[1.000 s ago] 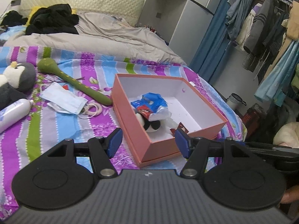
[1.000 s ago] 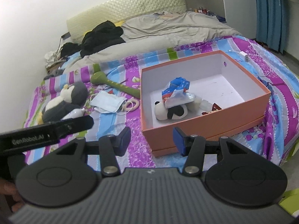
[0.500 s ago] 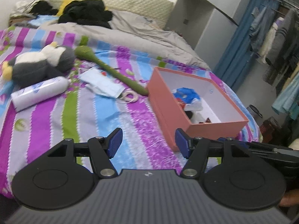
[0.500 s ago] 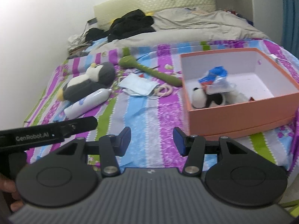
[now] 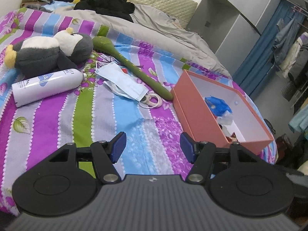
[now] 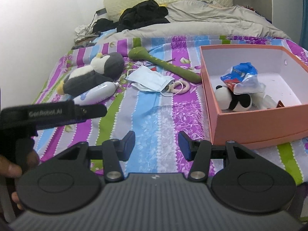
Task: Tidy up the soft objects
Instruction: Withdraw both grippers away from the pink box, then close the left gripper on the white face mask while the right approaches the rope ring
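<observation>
- One penguin plush [image 5: 52, 53]: grey-black body, white face and belly, yellow beak and foot; lying on its side on the striped bedspread [image 5: 92, 119], far ahead-left of the left gripper [image 5: 152, 147].
- One small black-and-white plush [image 6: 233, 99]: inside the pink box [image 6: 256, 123], ahead-right of the right gripper [image 6: 156, 146]; partly covered by a blue-and-silver wrapper [image 6: 241, 77].
- One pink box: open-topped, white inside, resting on the bedspread just right of both grippers; near corner cut off behind the left gripper's right finger in the left view.
- One long green stuffed item [image 5: 132, 65]: round head, thin tail touching the box wall.
- One blue face mask [image 5: 123, 81], crumpled, overlapping one pale ring [image 6: 180, 87].
- One white spray can [image 5: 48, 85], on its side, touching the penguin plush.
- Small reddish scraps in the box corner: not identifiable.
- Left gripper: fingers spread, nothing between them, above the bedspread.
- Right gripper: fingers spread, nothing between them, above the bedspread.
- Black clothing [image 6: 143, 14] heaped on the grey duvet [image 6: 211, 22], far ahead.
</observation>
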Demonstrator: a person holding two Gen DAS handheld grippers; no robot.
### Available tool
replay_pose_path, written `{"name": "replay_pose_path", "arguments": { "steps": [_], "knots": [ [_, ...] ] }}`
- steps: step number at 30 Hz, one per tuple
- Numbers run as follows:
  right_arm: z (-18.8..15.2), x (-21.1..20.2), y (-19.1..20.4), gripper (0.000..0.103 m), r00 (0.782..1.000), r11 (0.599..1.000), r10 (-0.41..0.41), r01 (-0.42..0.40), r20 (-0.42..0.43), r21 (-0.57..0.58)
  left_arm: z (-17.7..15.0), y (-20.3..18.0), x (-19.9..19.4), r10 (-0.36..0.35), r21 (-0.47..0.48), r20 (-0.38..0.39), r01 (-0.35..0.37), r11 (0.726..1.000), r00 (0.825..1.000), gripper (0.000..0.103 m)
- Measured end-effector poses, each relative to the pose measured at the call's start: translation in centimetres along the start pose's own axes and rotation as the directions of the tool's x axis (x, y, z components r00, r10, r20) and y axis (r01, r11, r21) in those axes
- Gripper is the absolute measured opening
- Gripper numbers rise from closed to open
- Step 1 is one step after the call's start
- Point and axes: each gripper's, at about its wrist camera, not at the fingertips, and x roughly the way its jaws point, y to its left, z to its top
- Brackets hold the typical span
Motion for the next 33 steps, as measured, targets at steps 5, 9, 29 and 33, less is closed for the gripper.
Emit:
{"name": "replay_pose_path", "arguments": {
  "steps": [5,9,29,33],
  "knots": [
    [0.6,3.5,-0.2,0.051,1.0,1.0,-0.02,0.02,-0.006,-0.017,1.3,1.7,3.9,-0.022,-0.046,-0.007,0.021,0.999,1.0,0.062],
    [1.3,6.4,-0.4,0.048,0.999,0.998,-0.048,0.048,0.002,-0.04,2.2,3.2,7.7,-0.053,-0.094,-0.025,0.051,0.994,0.998,0.052],
    [4.9,20.3,-2.9,0.031,0.97,0.973,-0.229,0.225,0.077,0.047,5.8,10.2,22.6,-0.142,-0.41,0.078,0.161,0.898,0.987,0.047],
    [5.5,22.5,-3.5,0.031,0.966,0.967,-0.246,0.24,0.075,0.082,6.1,11.2,24.8,-0.16,-0.471,0.07,0.174,0.865,0.985,0.045]
  ]
}}
